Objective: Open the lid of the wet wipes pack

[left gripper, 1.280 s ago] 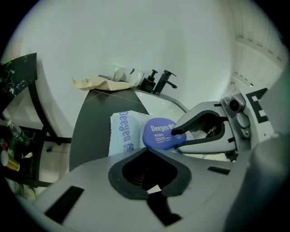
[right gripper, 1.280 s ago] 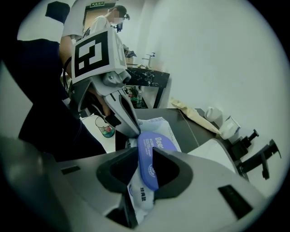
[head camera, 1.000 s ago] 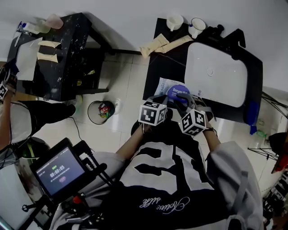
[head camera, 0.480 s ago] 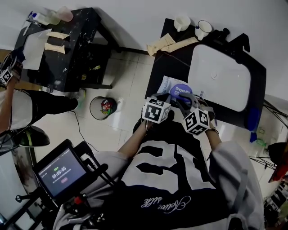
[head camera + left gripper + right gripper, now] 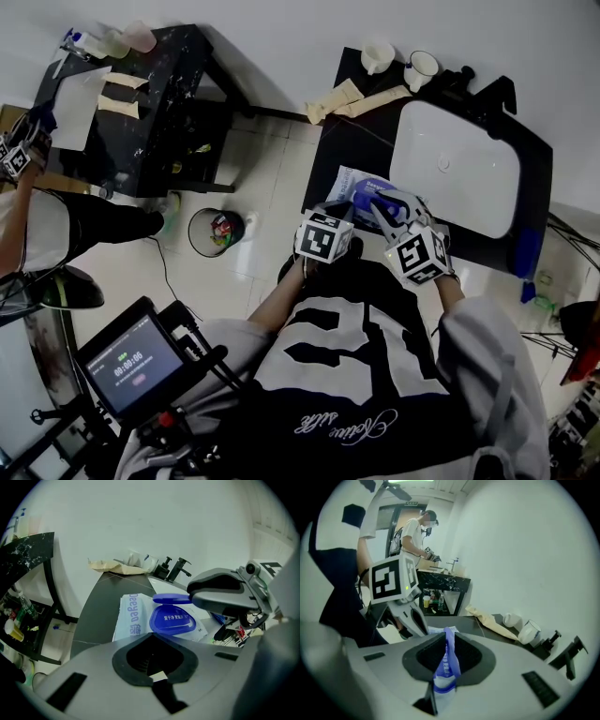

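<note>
The wet wipes pack [image 5: 345, 180] lies on the dark counter [image 5: 337, 141] beside the sink; in the left gripper view it shows as a white pack [image 5: 133, 618] with a blue oval rim [image 5: 172, 620]. Its blue lid [image 5: 171, 598] stands lifted off the rim. My right gripper [image 5: 377, 204] pinches that lid [image 5: 450, 658] edge-on between its jaws, which are closing on it. My left gripper [image 5: 330, 210] rests at the pack's near left edge, with a white sliver of the pack between its jaws [image 5: 157, 675].
A white sink basin [image 5: 455, 169] fills the counter's right part, with two cups [image 5: 378, 52] and a black tap [image 5: 469, 73] behind it. Paper bags [image 5: 352, 97] lie at the back. A bin [image 5: 214, 232] stands on the floor, and another person [image 5: 23, 225] works at a black table [image 5: 141, 103].
My right gripper has risen with the blue lid in its jaws, swinging the lid up off the pack. The left gripper has stayed on the pack's near edge.
</note>
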The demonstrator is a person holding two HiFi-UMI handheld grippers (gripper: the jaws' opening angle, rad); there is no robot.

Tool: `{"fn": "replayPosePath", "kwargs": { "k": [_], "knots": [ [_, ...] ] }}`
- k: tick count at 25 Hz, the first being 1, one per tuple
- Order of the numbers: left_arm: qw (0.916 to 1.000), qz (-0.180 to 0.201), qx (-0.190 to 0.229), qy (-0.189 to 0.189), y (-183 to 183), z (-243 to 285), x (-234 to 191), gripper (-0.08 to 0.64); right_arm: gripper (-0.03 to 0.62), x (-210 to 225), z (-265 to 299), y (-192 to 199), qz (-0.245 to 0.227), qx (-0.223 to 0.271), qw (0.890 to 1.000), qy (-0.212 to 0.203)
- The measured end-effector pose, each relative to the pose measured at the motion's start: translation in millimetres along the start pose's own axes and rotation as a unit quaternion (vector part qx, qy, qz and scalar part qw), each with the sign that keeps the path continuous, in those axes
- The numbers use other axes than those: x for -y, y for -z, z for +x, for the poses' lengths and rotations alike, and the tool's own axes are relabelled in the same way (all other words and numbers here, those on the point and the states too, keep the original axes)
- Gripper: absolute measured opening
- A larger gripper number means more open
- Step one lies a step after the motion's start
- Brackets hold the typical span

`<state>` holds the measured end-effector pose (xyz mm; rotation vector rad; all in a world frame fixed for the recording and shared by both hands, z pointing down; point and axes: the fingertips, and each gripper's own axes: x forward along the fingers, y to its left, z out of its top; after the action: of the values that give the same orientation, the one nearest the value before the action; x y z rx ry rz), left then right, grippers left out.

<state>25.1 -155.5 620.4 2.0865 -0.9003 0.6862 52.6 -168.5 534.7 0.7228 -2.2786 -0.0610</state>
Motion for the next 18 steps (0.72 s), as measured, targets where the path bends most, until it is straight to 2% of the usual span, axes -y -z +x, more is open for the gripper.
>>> {"fn": "replayPosePath", "kwargs": {
  "k": [3,6,12,18],
  "knots": [
    [1.0,0.001,0.0,0.0,-0.6,-0.6,-0.5,-0.002,0.028,26.3,-4.0,-6.0,0.031,0.015,0.999,0.035],
    [1.0,-0.002,-0.001,0.001,-1.1,-1.4,-1.6,-0.002,0.028,49.3,-0.5,-4.9,0.057,0.022,0.997,0.056],
    [1.0,-0.004,-0.003,0.004,-1.1,-0.9,-2.4,-0.002,0.028,87.0,18.2,6.7,0.096,0.011,0.992,0.084],
    [1.0,-0.004,-0.003,0.004,-1.9,-1.5,-3.2,-0.002,0.025,109.3,42.0,33.6,0.165,-0.013,0.982,0.094]
  ]
}}
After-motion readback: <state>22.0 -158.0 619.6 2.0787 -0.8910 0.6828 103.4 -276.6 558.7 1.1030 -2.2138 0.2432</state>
